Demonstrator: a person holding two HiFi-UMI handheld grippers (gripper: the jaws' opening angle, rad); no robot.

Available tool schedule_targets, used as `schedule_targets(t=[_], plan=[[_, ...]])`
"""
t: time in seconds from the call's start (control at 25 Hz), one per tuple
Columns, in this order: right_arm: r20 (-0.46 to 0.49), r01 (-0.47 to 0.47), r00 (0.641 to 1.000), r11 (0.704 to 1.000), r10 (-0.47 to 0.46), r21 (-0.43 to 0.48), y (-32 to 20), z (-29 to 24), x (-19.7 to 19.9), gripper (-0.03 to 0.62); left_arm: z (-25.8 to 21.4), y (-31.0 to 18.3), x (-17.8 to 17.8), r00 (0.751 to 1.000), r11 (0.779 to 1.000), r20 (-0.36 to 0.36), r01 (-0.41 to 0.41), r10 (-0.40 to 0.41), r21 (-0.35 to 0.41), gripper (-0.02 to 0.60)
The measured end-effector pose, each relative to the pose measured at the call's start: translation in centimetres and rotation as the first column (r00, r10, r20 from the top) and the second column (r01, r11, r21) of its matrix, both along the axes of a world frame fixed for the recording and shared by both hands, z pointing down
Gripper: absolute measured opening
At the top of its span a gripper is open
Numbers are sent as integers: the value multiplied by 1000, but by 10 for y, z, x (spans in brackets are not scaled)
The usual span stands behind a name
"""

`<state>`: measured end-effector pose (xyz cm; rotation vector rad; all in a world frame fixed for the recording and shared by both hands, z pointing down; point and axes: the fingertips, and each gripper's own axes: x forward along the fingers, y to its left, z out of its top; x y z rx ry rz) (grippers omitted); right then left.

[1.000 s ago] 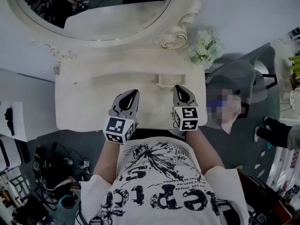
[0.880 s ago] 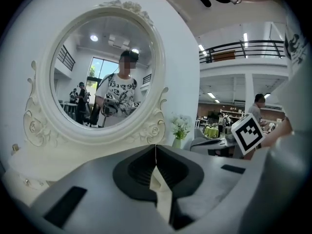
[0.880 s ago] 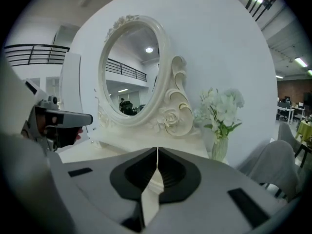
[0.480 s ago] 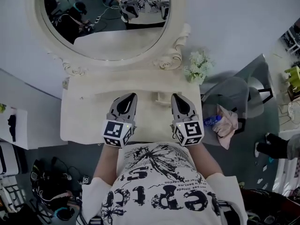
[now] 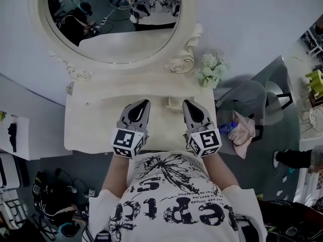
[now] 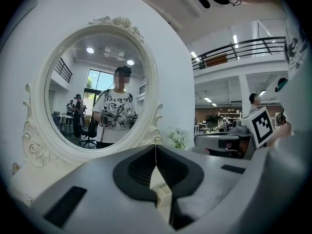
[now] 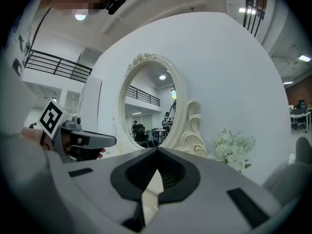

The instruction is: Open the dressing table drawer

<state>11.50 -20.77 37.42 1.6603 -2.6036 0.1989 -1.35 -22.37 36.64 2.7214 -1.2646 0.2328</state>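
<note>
Dressing table top seen bare across centre frame, rear closed off by oval mirror at upper centre, flowers stood at right rear corner, small cream piece set mid-top, grey chair crowded against right side, white unit at left edge.

Left gripper, right gripper side by side; jaws together

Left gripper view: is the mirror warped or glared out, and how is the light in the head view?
Left gripper view: fisheye bends the mirror, corners vignetted black, no glare, reflection readable. Right gripper view: same warp, flowers slightly soft. Head view: dim, flat light, yet the dressing table is sharp.
</note>
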Motion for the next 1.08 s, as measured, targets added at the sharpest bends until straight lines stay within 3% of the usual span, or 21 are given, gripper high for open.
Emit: schedule_targets(t=[1.08], plan=[[16,5,1000,1000,-5,2,17,-14,2,17,-11,17,3,1000,1000,-9,-26,26,-5,20]])
